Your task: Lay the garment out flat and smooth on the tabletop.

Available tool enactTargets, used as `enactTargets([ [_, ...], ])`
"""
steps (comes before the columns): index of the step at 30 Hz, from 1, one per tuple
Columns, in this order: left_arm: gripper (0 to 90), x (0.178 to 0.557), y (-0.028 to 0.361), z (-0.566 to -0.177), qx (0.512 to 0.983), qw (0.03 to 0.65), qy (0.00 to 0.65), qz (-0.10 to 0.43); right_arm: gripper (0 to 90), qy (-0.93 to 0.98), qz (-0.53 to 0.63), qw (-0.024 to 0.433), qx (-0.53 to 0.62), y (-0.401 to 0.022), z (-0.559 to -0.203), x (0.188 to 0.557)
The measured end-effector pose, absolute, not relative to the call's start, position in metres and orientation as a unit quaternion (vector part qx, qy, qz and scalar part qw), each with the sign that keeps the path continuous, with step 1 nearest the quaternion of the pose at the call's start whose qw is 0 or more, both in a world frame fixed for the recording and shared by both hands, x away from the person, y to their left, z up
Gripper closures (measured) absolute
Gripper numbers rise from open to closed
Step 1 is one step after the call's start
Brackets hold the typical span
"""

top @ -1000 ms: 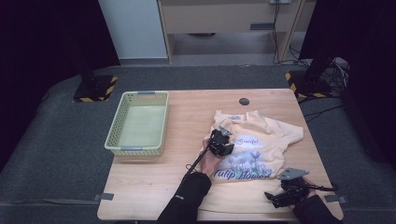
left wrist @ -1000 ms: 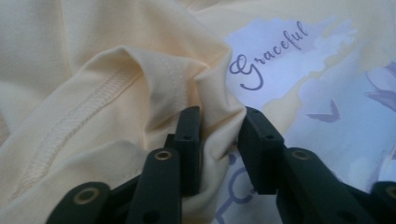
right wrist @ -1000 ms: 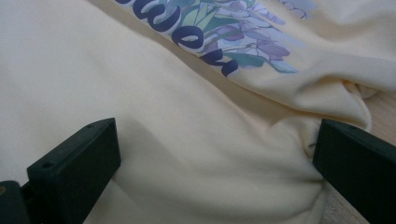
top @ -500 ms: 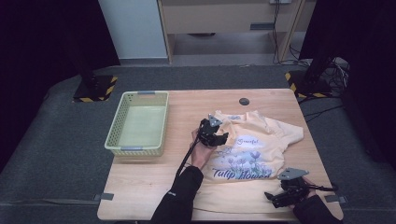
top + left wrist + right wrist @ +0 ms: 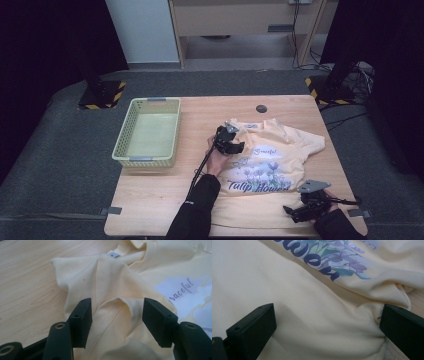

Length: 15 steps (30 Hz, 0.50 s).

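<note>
- The pale yellow T-shirt [image 5: 270,160] lies spread on the right half of the wooden counter [image 5: 160,195], print side up, its collar toward the far edge and its hem toward the person.
- A second ago the left tongs [image 5: 231,145] sat lower on the shirt's left side, nearly clenched; they now stand up near the collar end, over the left sleeve [image 5: 100,280], which lies folded inward onto the chest.
- Their jaws have just been opening. In the left gripper view, bunched sleeve cloth sits between the pads [image 5: 81,320] but is not squeezed, so the sleeve is released.
- My reading: the sleeve fold is laid down and the left hand is letting go of it.
- The right tongs [image 5: 305,210] stay where they were at the shirt's near right corner. In the right gripper view their jaws gape wide over the hem cloth [image 5: 312,322], gripping nothing.
- The green mesh basket [image 5: 147,131] stands on the counter's left side, well apart from the shirt, and looks the likely place for the folded shirt.
- The right sleeve [image 5: 307,142] lies spread out, so folding looks only partly done.
</note>
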<state>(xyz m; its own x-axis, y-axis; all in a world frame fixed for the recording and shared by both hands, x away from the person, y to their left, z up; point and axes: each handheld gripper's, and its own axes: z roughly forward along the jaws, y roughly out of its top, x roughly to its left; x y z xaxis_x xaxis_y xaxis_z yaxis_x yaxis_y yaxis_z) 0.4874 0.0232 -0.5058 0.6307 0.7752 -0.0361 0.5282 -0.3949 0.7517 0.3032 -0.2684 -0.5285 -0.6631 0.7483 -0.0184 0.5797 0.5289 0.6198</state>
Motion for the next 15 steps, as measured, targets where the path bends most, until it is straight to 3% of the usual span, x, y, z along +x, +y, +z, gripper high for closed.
enactTargets([
  [15,83.6,0.4811,0.0180,-0.5114,0.841,0.351,0.380,0.161,0.6,0.863,0.295,0.143,0.385,-0.2683,-0.5284,0.3032],
])
